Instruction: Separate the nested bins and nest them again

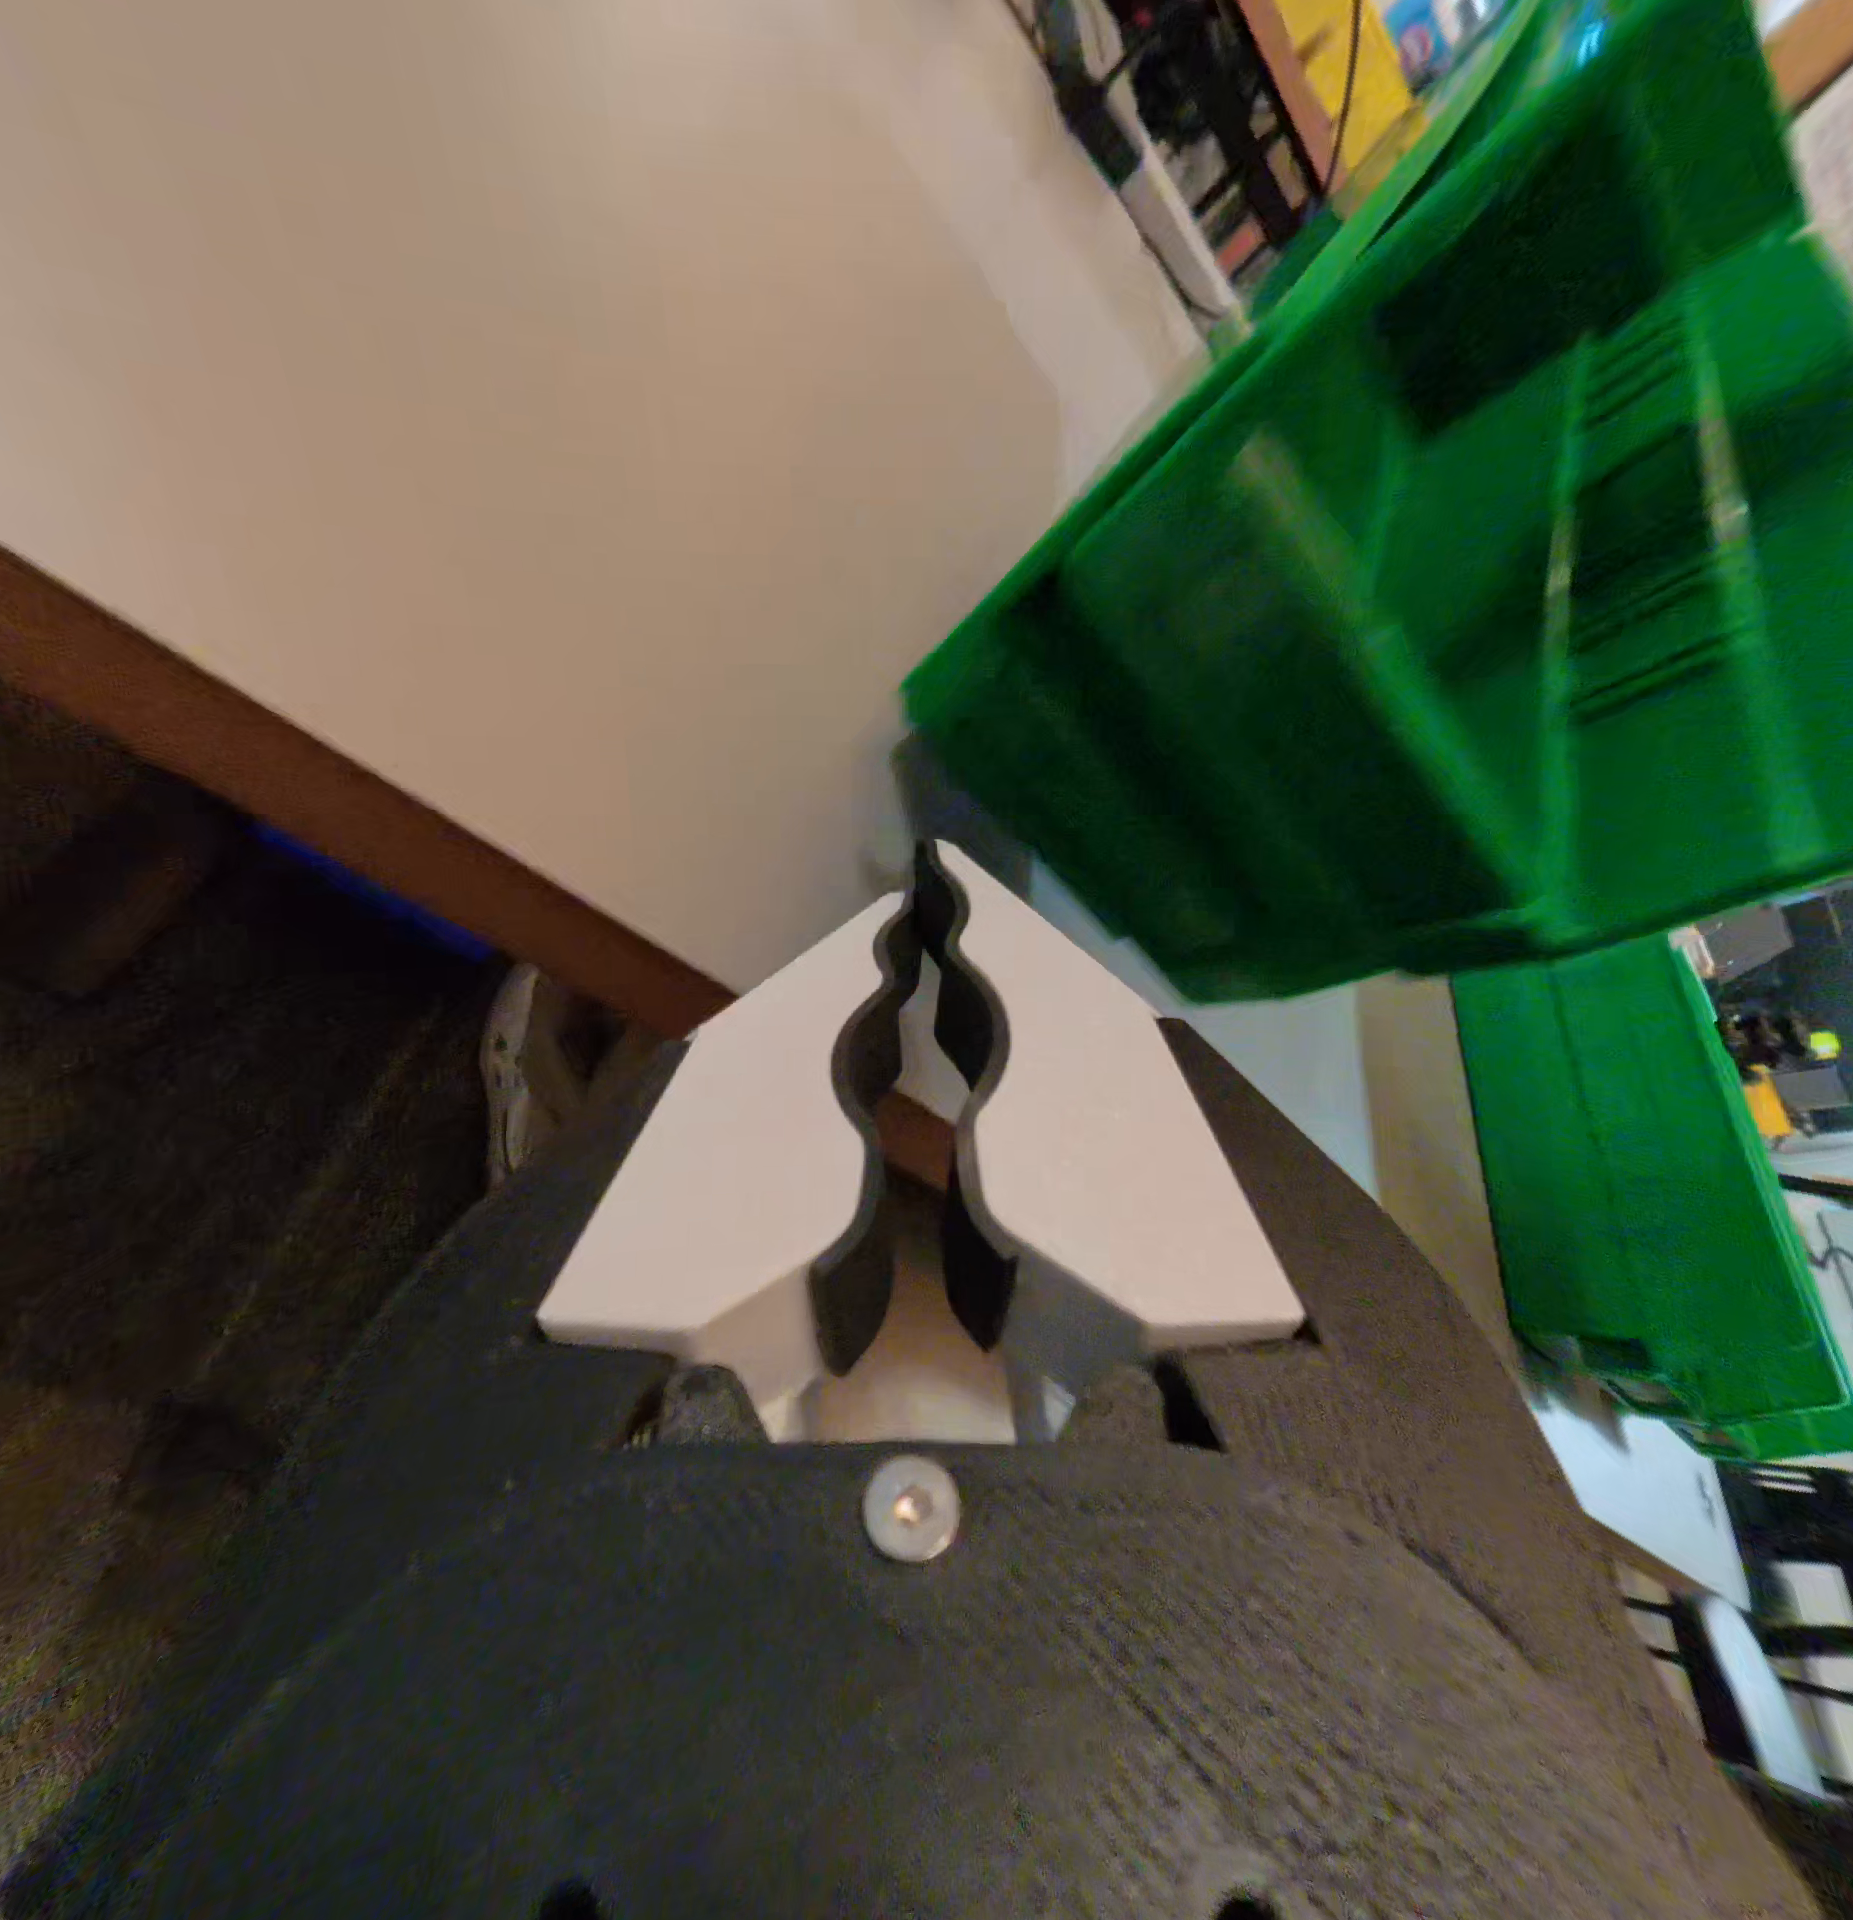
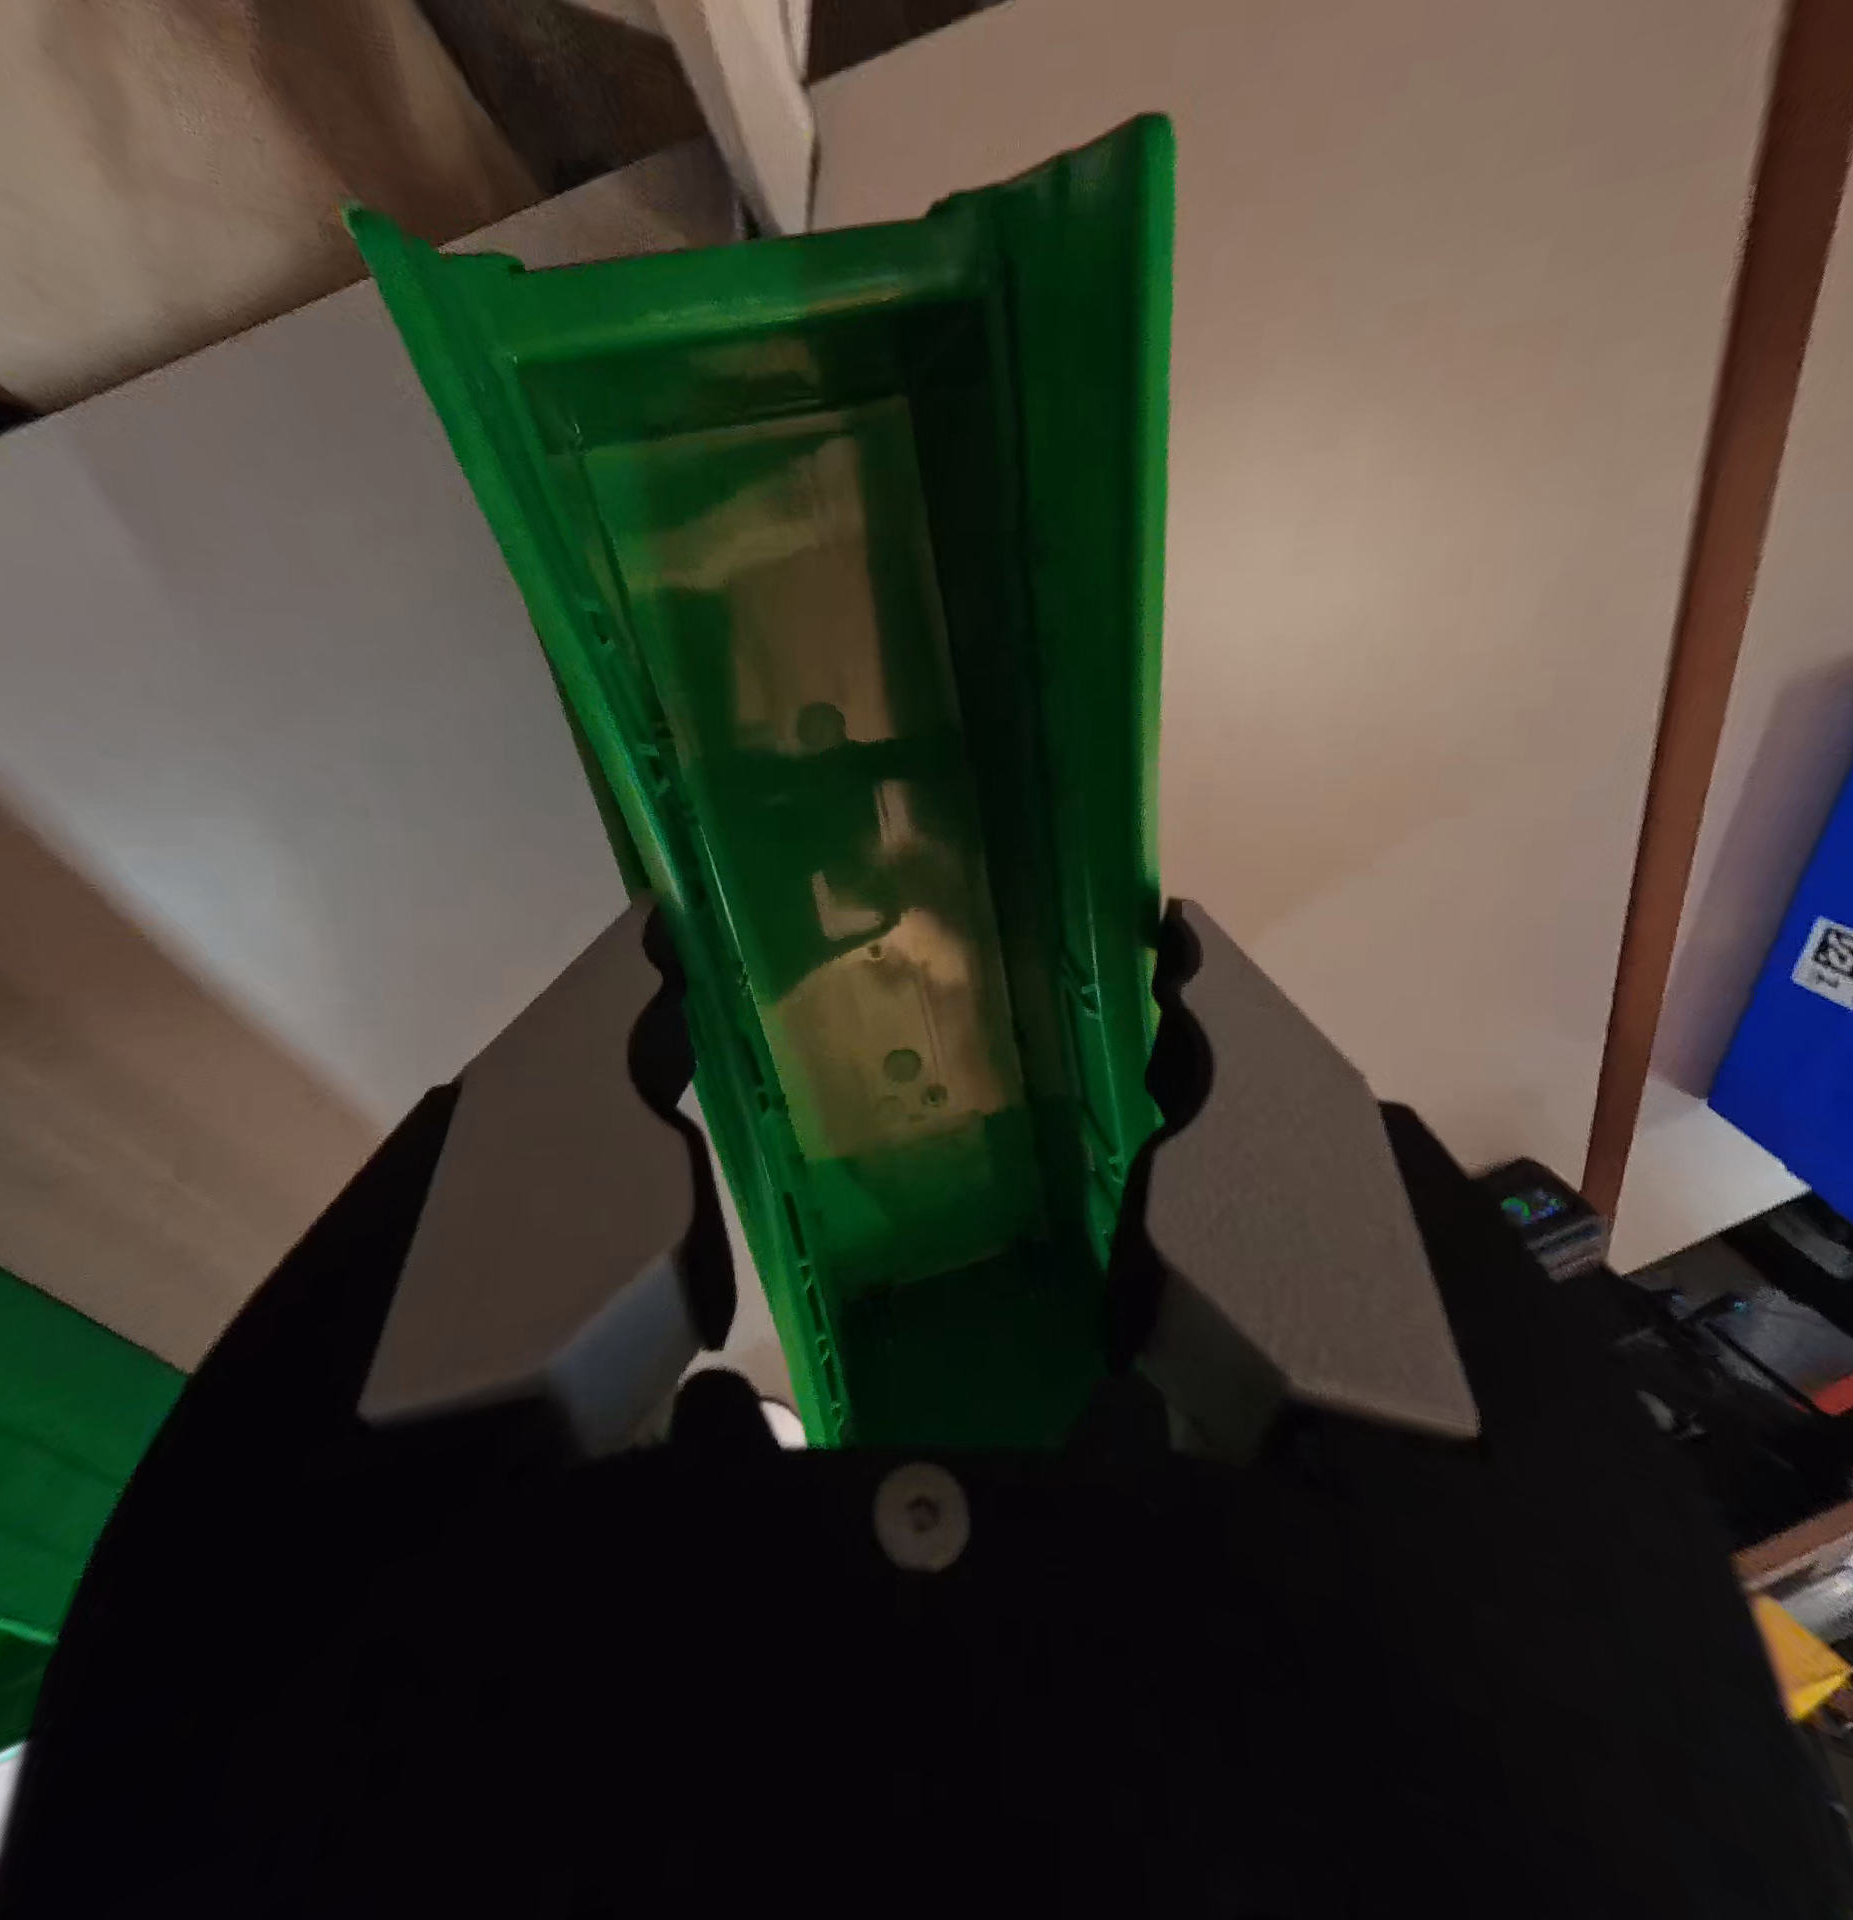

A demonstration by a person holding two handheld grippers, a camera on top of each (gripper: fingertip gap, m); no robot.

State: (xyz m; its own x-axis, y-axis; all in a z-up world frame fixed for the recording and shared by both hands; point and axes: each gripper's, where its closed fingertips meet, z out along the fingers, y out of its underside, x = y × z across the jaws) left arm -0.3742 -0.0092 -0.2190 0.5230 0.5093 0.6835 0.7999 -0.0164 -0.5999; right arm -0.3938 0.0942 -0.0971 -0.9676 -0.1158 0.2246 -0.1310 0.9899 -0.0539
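In the right wrist view a narrow green bin [image 2: 880, 790] runs lengthwise straight away from the camera, its long axis on the six-to-twelve line and its open top facing the lens. Its near end sits deep between the two fingers of the right gripper [image 2: 917, 997]; its far end wall stands toward twelve o'clock. The gripper's jaws are spread to the bin's width and their dark wavy pads [image 2: 660, 1039] press the bin's long side walls from nine and three o'clock, so the bin is clamped across its short axis. The glossy floor inside mirrors pale shapes. Behind the bin lies a white table [image 2: 278, 623], its brown edge [image 2: 1722, 623] rising at about one o'clock. A blue box [image 2: 1815, 997] shows at three o'clock, and a patch of green [image 2: 39, 1382] at eight o'clock; what that is cannot be told.

In the left wrist view the left gripper [image 1: 930, 914] has its jaws drawn nearly together with nothing between them; only a thin wavy slit remains between the pads. The same green bin [image 1: 1421, 623] is blurred and up off the table, tilted, at about two o'clock from these fingertips; its near lower corner comes just beside them, and whether it touches cannot be told. Its long axis runs from the fingertips up toward one o'clock. A second green bin [image 1: 1649, 1195] lies lower at four o'clock, apart from the gripper.
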